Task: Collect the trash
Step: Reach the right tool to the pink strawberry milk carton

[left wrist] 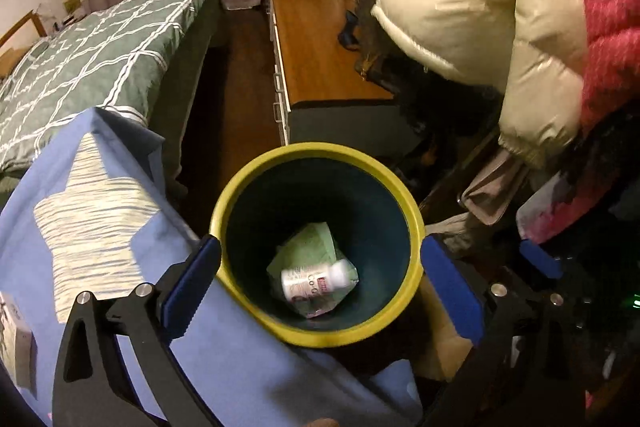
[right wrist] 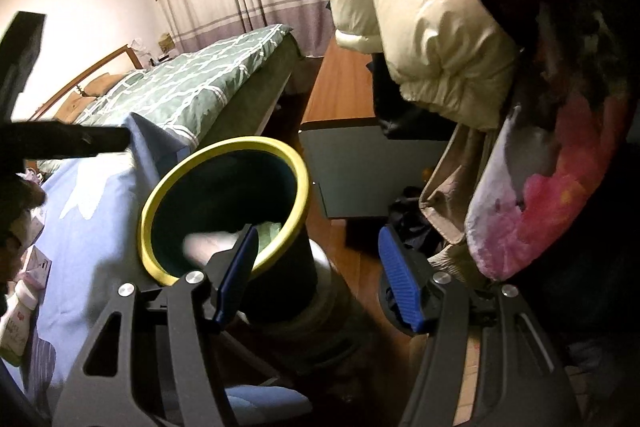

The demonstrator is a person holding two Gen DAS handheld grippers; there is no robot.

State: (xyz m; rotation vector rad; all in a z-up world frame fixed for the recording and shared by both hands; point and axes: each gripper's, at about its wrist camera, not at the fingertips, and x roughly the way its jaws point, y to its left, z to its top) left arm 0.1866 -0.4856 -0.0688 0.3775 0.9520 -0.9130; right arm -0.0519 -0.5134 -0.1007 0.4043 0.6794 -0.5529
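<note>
Bin — dark inside, yellow rim — stands upright beside the blue-covered surface, its rim touching or overlapping the cloth's edge. Contents seen from the left wrist view: a crumpled green paper or wrapper at the bottom, and on top of it a small white bottle with a red label, lying on its side. In the right wrist view only a strip of the green shows inside the bin, with a pale blurred shape in front of it; cannot tell what that shape is.

Left hand-held gripper: jaws spread wide, directly above the bin mouth, one blue pad at each side of the rim, nothing between them. Right hand-held gripper: jaws partly open, empty, pointing down past the right side of the bin toward the wooden floor.

Surroundings: white bottle and a small box still lie on the blue cloth at far left. Bed with green checked quilt behind. Low wooden cabinet with clutter at its far end. Hanging cream puffer jacket and a red-pink garment crowd the right side — close to the bin, overhanging the floor space there.
</note>
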